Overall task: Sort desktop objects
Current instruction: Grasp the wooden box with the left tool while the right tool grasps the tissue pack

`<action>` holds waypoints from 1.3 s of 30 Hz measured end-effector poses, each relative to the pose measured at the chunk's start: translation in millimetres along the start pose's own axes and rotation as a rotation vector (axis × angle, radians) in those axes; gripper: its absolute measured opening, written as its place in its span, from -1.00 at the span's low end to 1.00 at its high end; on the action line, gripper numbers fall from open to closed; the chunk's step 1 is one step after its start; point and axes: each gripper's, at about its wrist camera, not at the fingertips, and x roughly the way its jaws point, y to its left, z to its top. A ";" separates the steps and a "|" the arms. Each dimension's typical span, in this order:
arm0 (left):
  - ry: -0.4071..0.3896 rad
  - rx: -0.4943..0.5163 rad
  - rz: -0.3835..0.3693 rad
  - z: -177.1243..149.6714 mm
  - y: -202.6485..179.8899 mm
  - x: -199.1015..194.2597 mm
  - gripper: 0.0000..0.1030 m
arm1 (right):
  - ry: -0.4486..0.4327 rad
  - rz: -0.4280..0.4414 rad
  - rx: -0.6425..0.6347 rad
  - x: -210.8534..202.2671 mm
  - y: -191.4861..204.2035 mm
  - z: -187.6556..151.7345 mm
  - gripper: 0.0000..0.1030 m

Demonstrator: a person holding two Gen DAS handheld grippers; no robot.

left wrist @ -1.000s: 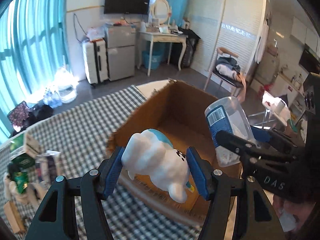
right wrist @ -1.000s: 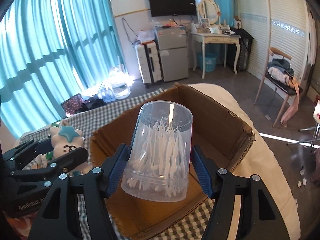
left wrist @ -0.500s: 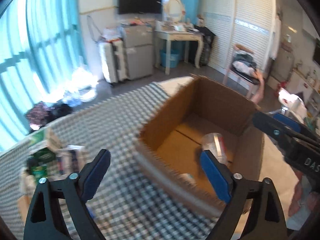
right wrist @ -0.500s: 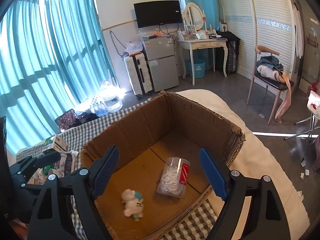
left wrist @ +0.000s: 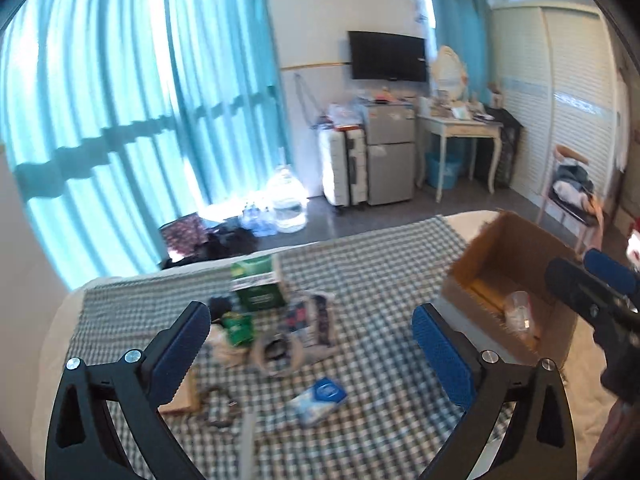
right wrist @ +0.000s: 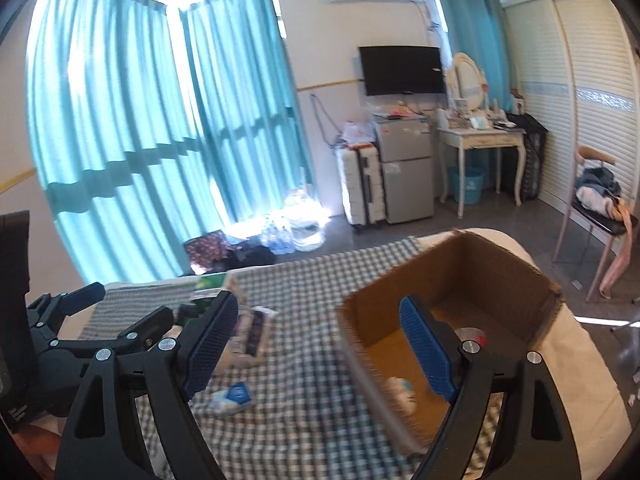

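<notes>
both views are smeared, so the small things on the checked cloth (left wrist: 372, 272) are hard to name: a green box (left wrist: 258, 286), a blue and white packet (left wrist: 318, 396), a round dark-centred thing (left wrist: 278, 352) and some blurred bits near the left edge. the cloth lies over what looks like a white bed; its near edge is cut off by the frame.

one cardboard box (right wrist: 492, 276) stands open at the right end of the cloth, close to the bed's right edge. inside lie two things: a white plush toy (right wrist: 402, 390), half hidden behind the box's near wall, and a clear plastic jar (left wrist: 518, 314), mostly masked in the right wrist view by a blue pad.

two grippers. the left gripper (left wrist: 310, 346) has just been opening its fingers; they stand wide and released, nothing between them, above the clutter. the right gripper (right wrist: 318, 348) has also just been opening, released and empty, its right finger over the box and its left over the cloth.

open cloth lies between clutter and box.
</notes>
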 end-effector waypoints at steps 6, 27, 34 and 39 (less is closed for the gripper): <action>0.020 -0.103 0.095 -30.6 67.7 -7.4 1.00 | -0.016 0.069 -0.042 0.8 53.9 -23.4 0.82; 0.238 -0.322 0.159 -160.8 161.2 109.8 1.00 | 0.203 0.118 -0.186 138.7 120.0 -140.4 0.82; 0.325 -0.384 0.137 -180.6 182.0 155.2 1.00 | 0.326 0.087 -0.225 188.1 115.4 -171.5 0.82; 0.333 -0.418 0.117 -186.2 192.5 171.6 1.00 | 0.350 0.106 -0.211 208.0 113.7 -175.4 0.82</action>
